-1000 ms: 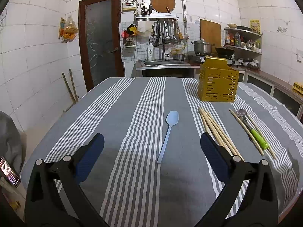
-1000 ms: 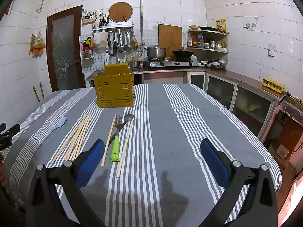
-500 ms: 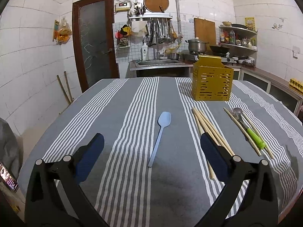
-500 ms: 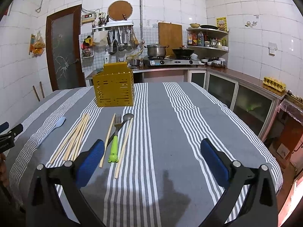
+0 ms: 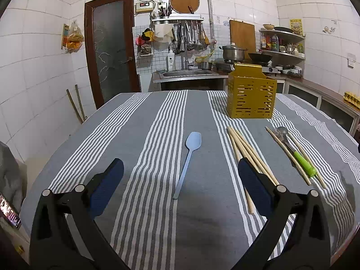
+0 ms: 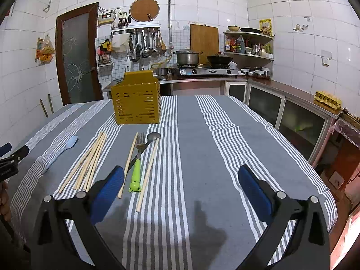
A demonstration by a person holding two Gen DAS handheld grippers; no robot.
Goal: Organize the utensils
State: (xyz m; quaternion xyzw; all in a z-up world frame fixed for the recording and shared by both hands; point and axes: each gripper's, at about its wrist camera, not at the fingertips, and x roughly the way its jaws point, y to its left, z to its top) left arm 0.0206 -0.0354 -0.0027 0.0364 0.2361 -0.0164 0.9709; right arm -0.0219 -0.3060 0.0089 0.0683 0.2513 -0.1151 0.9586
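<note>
Now, on the striped surface [image 5: 126,135], the left gripper [image 5: 180,180] holds its jaws wide and empty above the blue spoon [image 5: 189,157], then come the chopsticks [image 5: 245,148], the green-handled fork [image 6: 137,166], the yellow holder [image 6: 137,99] behind, and the right gripper [image 6: 180,180], wide and empty too.

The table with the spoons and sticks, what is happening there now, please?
A person holds two grippers above the striped table. The left gripper and right gripper are both open and hold nothing. The blue spoon, the chopsticks and the green-handled fork lie flat, not yet in the yellow holder.
</note>
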